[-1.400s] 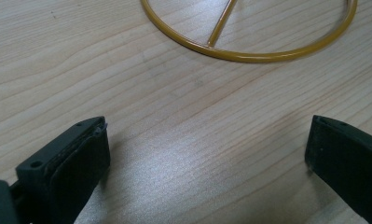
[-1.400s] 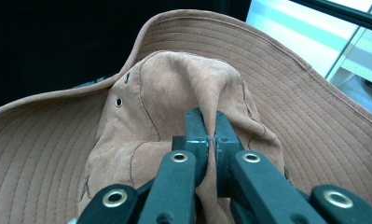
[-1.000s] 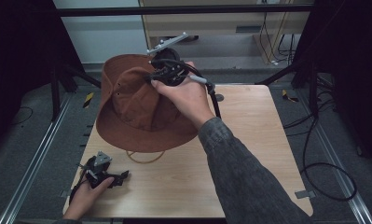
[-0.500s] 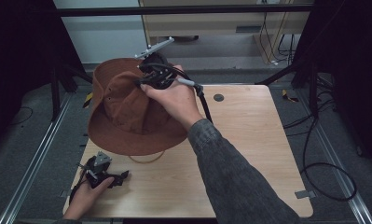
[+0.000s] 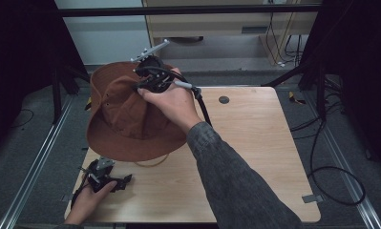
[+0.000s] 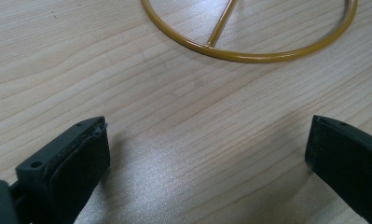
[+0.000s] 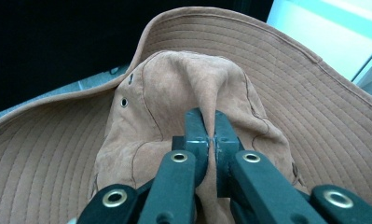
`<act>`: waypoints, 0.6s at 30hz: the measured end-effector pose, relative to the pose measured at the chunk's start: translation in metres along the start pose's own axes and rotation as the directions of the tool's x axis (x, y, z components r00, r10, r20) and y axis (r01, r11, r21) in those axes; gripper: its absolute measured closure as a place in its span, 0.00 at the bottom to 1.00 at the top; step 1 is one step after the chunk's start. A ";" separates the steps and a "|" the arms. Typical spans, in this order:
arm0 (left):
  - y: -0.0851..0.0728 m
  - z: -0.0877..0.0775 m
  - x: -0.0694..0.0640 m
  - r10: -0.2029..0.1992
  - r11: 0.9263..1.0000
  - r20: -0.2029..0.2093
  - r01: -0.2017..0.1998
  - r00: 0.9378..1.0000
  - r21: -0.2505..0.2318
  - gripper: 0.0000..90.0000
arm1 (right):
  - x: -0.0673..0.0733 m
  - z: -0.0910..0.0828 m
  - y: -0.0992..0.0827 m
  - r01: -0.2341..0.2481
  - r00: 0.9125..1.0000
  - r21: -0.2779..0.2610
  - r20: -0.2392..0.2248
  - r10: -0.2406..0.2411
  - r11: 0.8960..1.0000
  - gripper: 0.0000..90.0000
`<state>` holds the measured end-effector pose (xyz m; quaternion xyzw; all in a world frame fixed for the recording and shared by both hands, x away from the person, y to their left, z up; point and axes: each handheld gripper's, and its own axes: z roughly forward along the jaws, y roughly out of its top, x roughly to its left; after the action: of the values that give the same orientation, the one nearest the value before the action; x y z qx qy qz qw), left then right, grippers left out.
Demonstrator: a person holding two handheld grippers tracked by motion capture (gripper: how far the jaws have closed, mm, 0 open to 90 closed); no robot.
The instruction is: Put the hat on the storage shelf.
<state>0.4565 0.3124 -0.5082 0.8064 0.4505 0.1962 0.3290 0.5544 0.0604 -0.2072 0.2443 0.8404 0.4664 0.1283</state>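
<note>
I am pinching the brown hat's crown fold in my right gripper; thin fabric risks slipping free over the tabletop's far-left corner, left gripper idling open.

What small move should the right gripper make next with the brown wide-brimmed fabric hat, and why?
Probably keep carrying the brown wide-brimmed fabric hat clear of the light wooden table before setting it anywhere. The right gripper pinches a fold of the crown, and the brim hangs tilted over the table's far-left corner above the yellow wire ring. The left gripper rests open on the table.
</note>
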 end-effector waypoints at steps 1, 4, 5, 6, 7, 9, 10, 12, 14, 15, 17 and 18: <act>0.000 0.000 0.000 0.000 1.000 0.000 0.000 1.000 0.000 0.00 | 0.001 0.002 0.003 0.001 1.000 0.013 0.001 -0.001 1.000 0.98; 0.000 0.000 0.000 0.000 1.000 0.000 0.000 1.000 0.000 0.00 | 0.003 0.006 0.006 0.000 1.000 0.028 -0.002 0.000 1.000 0.98; 0.000 0.000 0.000 0.001 1.000 0.000 -0.001 1.000 0.001 0.00 | 0.003 0.007 0.007 -0.001 1.000 0.034 -0.001 0.001 0.999 0.98; 0.000 0.000 0.000 0.001 1.000 0.000 -0.001 1.000 0.001 0.00 | 0.004 0.009 0.007 0.001 1.000 0.036 -0.001 -0.001 0.999 0.98; 0.000 0.000 0.000 0.002 1.000 0.000 -0.002 1.000 0.001 0.00 | 0.004 0.010 0.007 -0.001 1.000 0.040 -0.001 0.001 0.999 0.98; 0.000 0.000 0.000 0.002 1.000 0.000 -0.002 1.000 0.002 0.00 | 0.004 0.012 0.006 0.001 1.000 0.043 -0.003 0.000 0.999 0.98; 0.000 0.000 0.000 0.002 1.000 0.001 -0.002 1.000 0.003 0.00 | 0.004 0.013 0.006 0.000 1.000 0.043 -0.005 0.000 0.999 0.98; 0.000 0.000 0.000 0.004 1.000 0.001 -0.004 1.000 0.003 0.00 | 0.004 0.015 0.006 0.001 1.000 0.047 -0.005 -0.001 0.999 0.98; 0.000 0.000 0.000 0.006 1.000 0.001 -0.006 1.000 0.006 0.00 | 0.005 0.016 0.005 0.001 1.000 0.049 -0.007 0.000 0.999 0.98; 0.000 0.000 0.000 0.000 1.000 0.001 0.000 1.000 0.001 0.00 | 0.006 0.017 0.005 0.003 1.000 0.052 -0.009 -0.002 0.999 0.98; 0.000 0.000 0.000 0.001 1.000 0.001 -0.001 1.000 0.001 0.00 | 0.007 0.019 0.004 0.004 1.000 0.055 -0.008 -0.004 0.998 0.98; 0.000 0.000 0.000 0.005 1.000 0.001 -0.005 1.000 0.006 0.00 | 0.006 0.019 0.004 0.002 1.000 0.057 -0.007 -0.002 0.998 0.98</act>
<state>0.4565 0.3127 -0.5079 0.8087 0.4486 0.1953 0.3266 0.5587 0.0793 -0.2144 0.2453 0.8541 0.4431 0.1188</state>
